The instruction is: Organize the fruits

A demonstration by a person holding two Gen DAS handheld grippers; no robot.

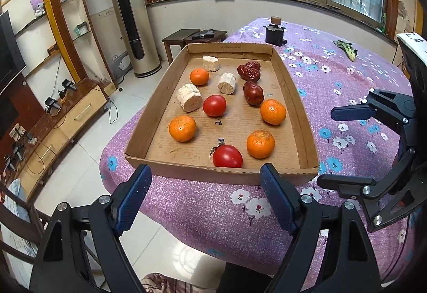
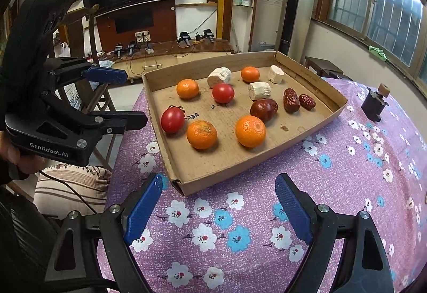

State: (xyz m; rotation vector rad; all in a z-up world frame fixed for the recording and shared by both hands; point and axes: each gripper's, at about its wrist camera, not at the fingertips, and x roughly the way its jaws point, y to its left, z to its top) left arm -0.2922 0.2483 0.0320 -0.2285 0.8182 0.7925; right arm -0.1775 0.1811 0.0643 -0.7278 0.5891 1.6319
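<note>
A: From the left wrist camera, where's the fruit?
B: In the cardboard tray (image 1: 291, 95) on the floral-cloth table (image 1: 347, 85): four oranges, two tomatoes, three red dates and three pale chunks. The nearest tomato (image 1: 227, 156) sits by the tray's near wall. The left gripper (image 1: 205, 197) hovers short of that wall, jaws spread, empty.
A: And the right wrist camera?
B: The right gripper (image 2: 217, 209) hangs over the cloth before the tray's near corner, jaws wide apart, nothing between them.
</note>
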